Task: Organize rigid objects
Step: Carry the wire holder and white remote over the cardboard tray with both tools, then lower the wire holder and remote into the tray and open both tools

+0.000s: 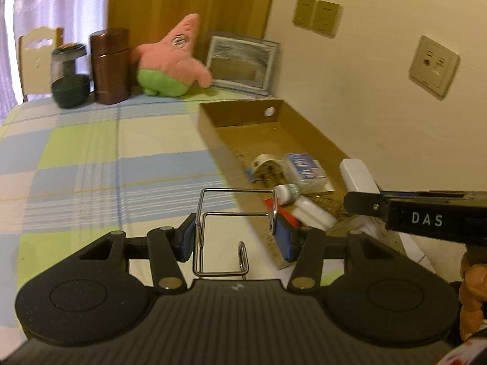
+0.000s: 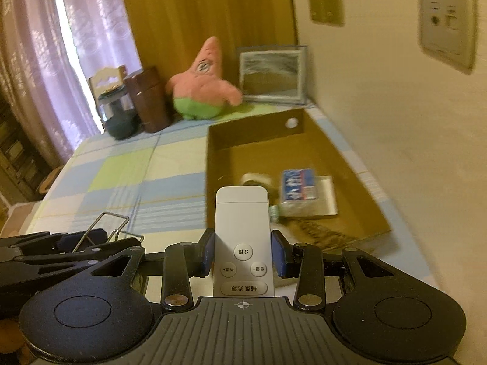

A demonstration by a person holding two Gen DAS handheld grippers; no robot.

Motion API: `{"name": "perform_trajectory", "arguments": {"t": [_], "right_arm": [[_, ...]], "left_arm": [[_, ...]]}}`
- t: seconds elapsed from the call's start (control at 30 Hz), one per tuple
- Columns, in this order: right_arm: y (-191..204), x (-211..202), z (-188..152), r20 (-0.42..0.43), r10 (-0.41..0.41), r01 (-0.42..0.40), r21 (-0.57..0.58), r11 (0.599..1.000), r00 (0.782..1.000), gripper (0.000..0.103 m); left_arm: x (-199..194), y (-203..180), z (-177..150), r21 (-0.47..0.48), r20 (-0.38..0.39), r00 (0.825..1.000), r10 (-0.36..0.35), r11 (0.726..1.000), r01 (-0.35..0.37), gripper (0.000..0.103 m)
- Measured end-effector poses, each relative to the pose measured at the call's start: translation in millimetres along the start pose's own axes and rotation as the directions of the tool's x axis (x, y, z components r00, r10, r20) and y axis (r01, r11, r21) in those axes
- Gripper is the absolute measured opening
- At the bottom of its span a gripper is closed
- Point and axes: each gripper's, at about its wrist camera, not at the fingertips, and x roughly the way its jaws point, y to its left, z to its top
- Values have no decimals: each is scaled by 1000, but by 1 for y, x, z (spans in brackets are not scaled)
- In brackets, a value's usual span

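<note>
Open brown cardboard box point(image 2: 350, 164) is lying at one o'clock of the right gripper point(image 2: 242, 254), which is pinching a white oblong remote control point(image 2: 242, 228) pointing lengthwise toward twelve; left gripper point(image 1: 236, 237) is pinching a bent chrome wire holder point(image 1: 225, 231)

We note the following colours. The desk cover point(image 1: 91, 152) carries a check of pale blue, lime green and cream with thin stripes. The cardboard box point(image 2: 334, 140) is plain brown. The remote control point(image 2: 242, 228) is white with grey-ringed buttons. The wire holder point(image 1: 225, 234) is bright silver. The left tool point(image 1: 236, 237) is black with blue pads point(image 1: 284, 237). The plush star point(image 1: 170, 57) is pink with green shorts. The canister point(image 1: 109, 67) is glossy brown. The curtain point(image 2: 91, 24) is lilac with a swirl pattern.
</note>
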Motion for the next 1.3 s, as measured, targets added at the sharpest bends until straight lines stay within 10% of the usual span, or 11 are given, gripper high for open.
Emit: {"name": "perform_trajectory", "arguments": {"t": [1.3], "right_arm": [[-68, 70, 78, 3, -10, 10, -87, 996, 1000, 35]], "left_arm": [[104, -43, 79, 37, -29, 999, -18, 999, 20, 47]]}}
